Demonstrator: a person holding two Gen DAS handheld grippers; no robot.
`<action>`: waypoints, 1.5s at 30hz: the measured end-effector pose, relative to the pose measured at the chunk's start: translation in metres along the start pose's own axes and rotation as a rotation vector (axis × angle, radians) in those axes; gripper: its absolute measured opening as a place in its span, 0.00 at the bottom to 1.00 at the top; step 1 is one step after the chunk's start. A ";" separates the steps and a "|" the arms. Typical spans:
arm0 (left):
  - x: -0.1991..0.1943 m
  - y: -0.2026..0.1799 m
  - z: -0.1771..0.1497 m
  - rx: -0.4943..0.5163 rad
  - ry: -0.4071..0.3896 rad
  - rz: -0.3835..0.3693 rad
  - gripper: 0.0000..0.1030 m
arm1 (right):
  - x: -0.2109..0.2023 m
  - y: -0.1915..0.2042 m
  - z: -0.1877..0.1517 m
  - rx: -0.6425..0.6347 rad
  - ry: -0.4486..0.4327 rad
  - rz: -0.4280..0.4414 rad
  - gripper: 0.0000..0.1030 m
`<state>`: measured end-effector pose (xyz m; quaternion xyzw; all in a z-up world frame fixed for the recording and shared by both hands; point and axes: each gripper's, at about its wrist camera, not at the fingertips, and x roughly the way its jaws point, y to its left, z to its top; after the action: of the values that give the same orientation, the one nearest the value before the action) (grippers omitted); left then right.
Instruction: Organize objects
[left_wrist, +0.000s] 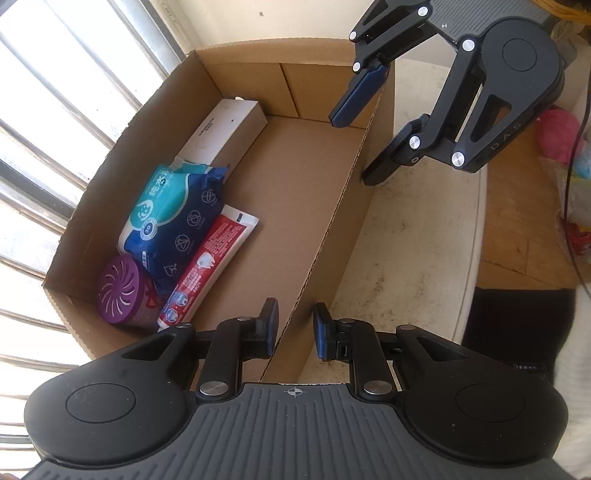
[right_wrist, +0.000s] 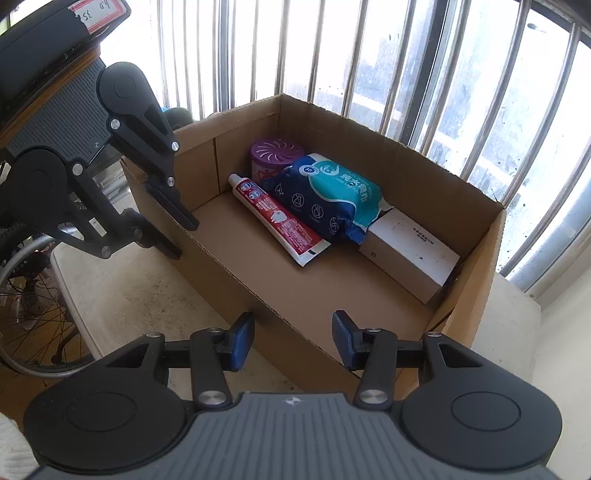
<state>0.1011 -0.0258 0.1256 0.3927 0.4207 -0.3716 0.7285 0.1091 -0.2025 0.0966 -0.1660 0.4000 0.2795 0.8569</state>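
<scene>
An open cardboard box (left_wrist: 122, 177) (right_wrist: 424, 177) stands on a white table. Along its far side lie a white carton (left_wrist: 225, 129) (right_wrist: 410, 251), a blue and teal pack of wipes (left_wrist: 173, 214) (right_wrist: 332, 192), a red toothpaste tube (left_wrist: 207, 269) (right_wrist: 277, 218) and a purple round air freshener (left_wrist: 118, 291) (right_wrist: 277, 155). My left gripper (left_wrist: 295, 328) (right_wrist: 184, 240) straddles one end of the box's near wall. Its jaws are narrow, the inner pad at the cardboard, a sliver of gap at the outer pad. My right gripper (right_wrist: 293, 338) (left_wrist: 354, 150) straddles the same wall's other end, open, with clear gaps.
The white table (left_wrist: 417, 240) (right_wrist: 129, 288) is stained and ends close beside the box. Window bars (right_wrist: 369, 55) rise right behind the box. A bicycle wheel (right_wrist: 29, 314) stands past one table edge. A wooden surface (left_wrist: 517, 221) with bags lies past the other.
</scene>
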 end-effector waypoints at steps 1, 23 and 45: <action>-0.005 -0.010 -0.003 0.020 -0.008 0.011 0.19 | -0.004 0.000 -0.004 0.014 -0.010 0.005 0.49; -0.067 0.040 -0.021 -0.266 -0.205 -0.089 0.53 | -0.059 -0.026 -0.014 0.083 -0.130 0.158 0.54; 0.075 0.095 0.023 -0.012 0.144 0.026 0.20 | -0.028 -0.036 -0.018 0.037 -0.176 0.170 0.53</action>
<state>0.2186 -0.0230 0.0906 0.4197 0.4689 -0.3304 0.7034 0.1060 -0.2496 0.1096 -0.0905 0.3410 0.3574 0.8647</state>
